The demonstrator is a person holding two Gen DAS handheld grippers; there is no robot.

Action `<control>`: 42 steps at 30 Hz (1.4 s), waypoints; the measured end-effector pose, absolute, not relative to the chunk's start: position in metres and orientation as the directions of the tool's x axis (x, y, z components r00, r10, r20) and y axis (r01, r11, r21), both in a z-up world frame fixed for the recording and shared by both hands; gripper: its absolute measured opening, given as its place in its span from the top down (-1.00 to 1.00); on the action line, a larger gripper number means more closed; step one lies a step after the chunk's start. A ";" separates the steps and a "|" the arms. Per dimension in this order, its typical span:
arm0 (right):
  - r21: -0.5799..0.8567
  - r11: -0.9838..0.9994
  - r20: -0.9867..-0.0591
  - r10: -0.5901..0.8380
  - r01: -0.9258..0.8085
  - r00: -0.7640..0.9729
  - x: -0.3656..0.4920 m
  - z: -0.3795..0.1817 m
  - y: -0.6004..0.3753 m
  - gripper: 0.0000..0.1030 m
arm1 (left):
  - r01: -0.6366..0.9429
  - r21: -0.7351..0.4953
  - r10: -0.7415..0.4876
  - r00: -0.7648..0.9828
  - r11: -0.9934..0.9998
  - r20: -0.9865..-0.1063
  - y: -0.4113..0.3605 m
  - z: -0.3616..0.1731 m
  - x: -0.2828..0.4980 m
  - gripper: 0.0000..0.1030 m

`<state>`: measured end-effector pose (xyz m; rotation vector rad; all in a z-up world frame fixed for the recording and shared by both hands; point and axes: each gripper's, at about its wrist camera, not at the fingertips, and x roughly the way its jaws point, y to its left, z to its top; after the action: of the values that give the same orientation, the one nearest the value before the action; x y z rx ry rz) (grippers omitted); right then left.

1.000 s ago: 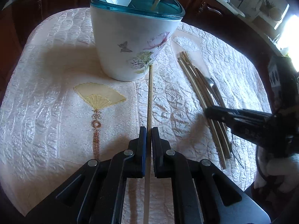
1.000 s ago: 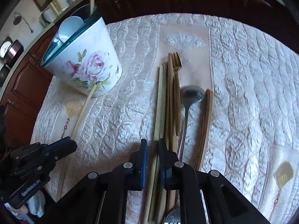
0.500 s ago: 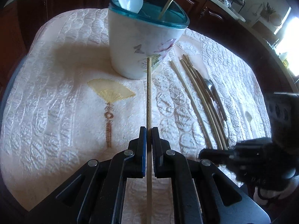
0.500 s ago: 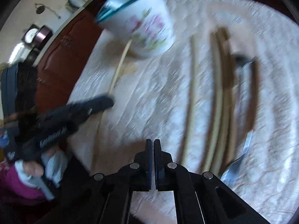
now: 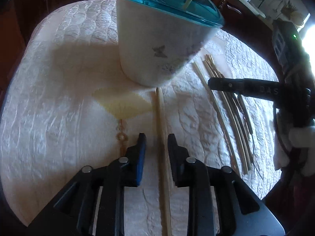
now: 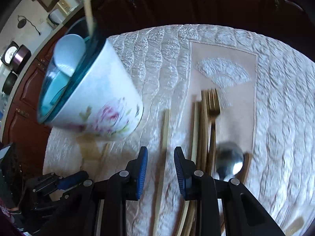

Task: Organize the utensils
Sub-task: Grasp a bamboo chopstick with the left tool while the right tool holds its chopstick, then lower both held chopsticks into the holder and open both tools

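Two grippers are each lined up over one chopstick, and both sets of jaws are opening. On the left gripper (image 5: pixel 155 137) the pads stand a narrow gap apart with a pale chopstick (image 5: pixel 161 129) running straight between them, clear of both pads as far as I can tell; whether it lies flat on the tablecloth (image 5: pixel 59 108) is hard to judge. Its far tip ends just short of the base of the flowered holder (image 5: pixel 157 49), which stands directly ahead.

The right gripper (image 6: pixel 161 153) is likewise parted narrowly, straddling a single loose chopstick (image 6: pixel 165 129) that lies on the cloth. Just to its right lie the rest: more sticks, a gold fork (image 6: pixel 213 106) and a steel spoon (image 6: pixel 229 161) packed close together. The holder sits ahead and to its left, already carrying a white spoon (image 6: pixel 69 53) and one upright stick (image 6: pixel 88 5).

To do this step well, I judge each gripper should settle with its stick centred before closing, gripping near the middle so it does not swing. The right one should keep off the neighbouring bundle, and the two arms should approach the holder one after the other.
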<state>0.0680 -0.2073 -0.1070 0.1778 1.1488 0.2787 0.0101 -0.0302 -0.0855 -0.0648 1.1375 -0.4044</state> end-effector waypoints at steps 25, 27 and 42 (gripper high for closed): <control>0.393 0.897 -0.716 0.436 -0.202 0.545 0.036 -0.031 -0.243 0.90 | 0.293 -0.329 -0.436 0.481 0.898 -0.761 -0.010 -0.019 0.015 0.93; 0.393 0.894 -0.696 0.442 -0.214 0.566 0.022 -0.020 -0.247 0.90 | 0.300 -0.335 -0.446 0.506 0.893 -0.738 0.003 -0.003 0.004 0.93; 0.366 0.868 -0.543 0.493 -0.337 0.680 -0.005 0.094 -0.232 0.90 | 0.352 -0.380 -0.516 0.639 0.855 -0.570 0.055 0.119 -0.018 0.93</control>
<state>-0.0051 -0.2319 0.0941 0.2450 0.6773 0.4708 -0.0180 0.0546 0.1191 -0.2431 0.7232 -0.5012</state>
